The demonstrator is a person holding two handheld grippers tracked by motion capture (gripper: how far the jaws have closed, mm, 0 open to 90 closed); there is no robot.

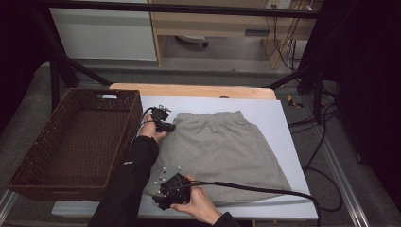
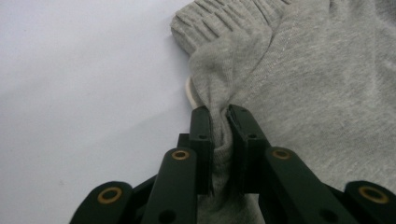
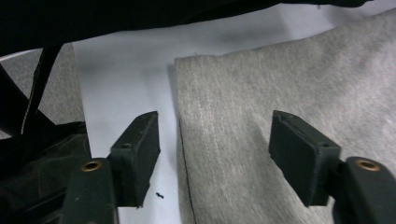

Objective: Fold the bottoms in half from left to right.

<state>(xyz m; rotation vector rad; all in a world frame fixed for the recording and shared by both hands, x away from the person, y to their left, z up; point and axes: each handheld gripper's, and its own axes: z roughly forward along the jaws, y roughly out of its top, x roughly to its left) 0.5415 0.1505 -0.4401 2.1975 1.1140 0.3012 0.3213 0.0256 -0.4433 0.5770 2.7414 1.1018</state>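
Grey shorts (image 1: 222,146) lie flat on the white table cover (image 1: 279,123), elastic waistband at the far side. My left gripper (image 1: 166,126) is at the waistband's left corner. In the left gripper view it (image 2: 219,112) is shut on a pinched fold of the grey cloth (image 2: 303,84) just below the ribbed band. My right gripper (image 1: 158,201) is at the shorts' near left corner, held in a bare hand. In the right gripper view it (image 3: 215,135) stands open, its jaws straddling the shorts' side edge (image 3: 280,93) without pressing on it.
A brown wicker basket (image 1: 75,142), empty, stands left of the table cover beside the left forearm's black sleeve (image 1: 127,184). A black cable (image 1: 265,190) trails from the right gripper across the shorts' near hem. A wooden board edge (image 1: 189,90) lies beyond the cover.
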